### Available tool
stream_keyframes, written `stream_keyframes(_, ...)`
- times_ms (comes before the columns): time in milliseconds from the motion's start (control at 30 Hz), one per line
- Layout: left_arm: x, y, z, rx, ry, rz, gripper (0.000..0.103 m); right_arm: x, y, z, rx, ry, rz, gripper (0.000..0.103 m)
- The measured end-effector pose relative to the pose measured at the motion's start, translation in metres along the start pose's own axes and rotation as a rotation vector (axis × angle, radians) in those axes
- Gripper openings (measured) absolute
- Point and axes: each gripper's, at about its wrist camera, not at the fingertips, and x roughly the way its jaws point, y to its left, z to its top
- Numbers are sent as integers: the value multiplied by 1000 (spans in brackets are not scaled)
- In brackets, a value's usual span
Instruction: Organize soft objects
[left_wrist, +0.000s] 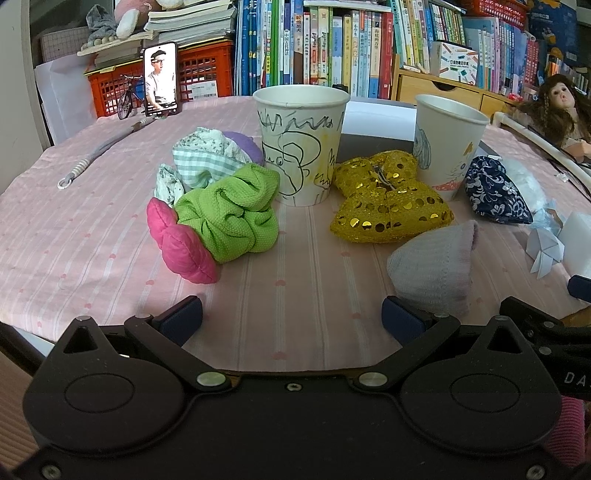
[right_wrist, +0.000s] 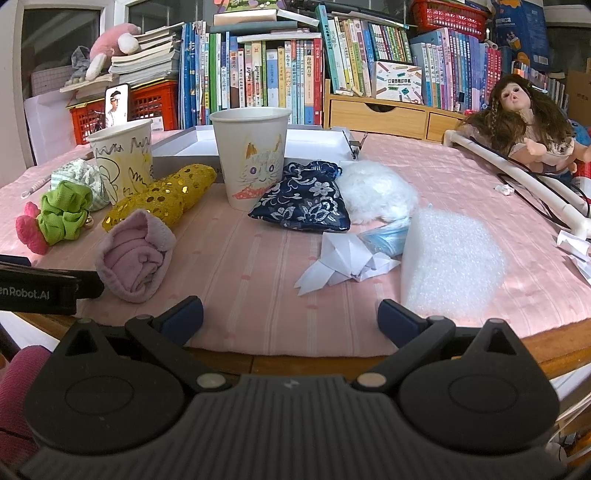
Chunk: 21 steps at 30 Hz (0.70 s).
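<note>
While both jaws stand wide with nothing between them, the left gripper (left_wrist: 291, 314) and right gripper (right_wrist: 290, 312) hover at the counter (left_wrist: 295, 295) edge. Nearest is the rolled pink sock (right_wrist: 136, 254). Behind the sock lies the gold sequin bow (left_wrist: 388, 199); beyond the bow stand two paper cups (left_wrist: 301, 144), the green scrunchie (left_wrist: 232, 214) left of it.

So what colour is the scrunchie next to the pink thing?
Bright green; the scrunchie shows best in the left wrist view.
</note>
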Motion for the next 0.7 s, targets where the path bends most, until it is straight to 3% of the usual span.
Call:
stream_keyframes(200,-4,4,3,-18,4,-36,102,-4,-2,1,7,-14,29,103)
stream_keyframes(433,-29,3,10,2,-79,-75,102,-19,-4,6,-5,-83,22,103)
stream_keyframes(700,-40,-17,10,48,-120,-163,102,-34,-20,13,1,-171,-64,103)
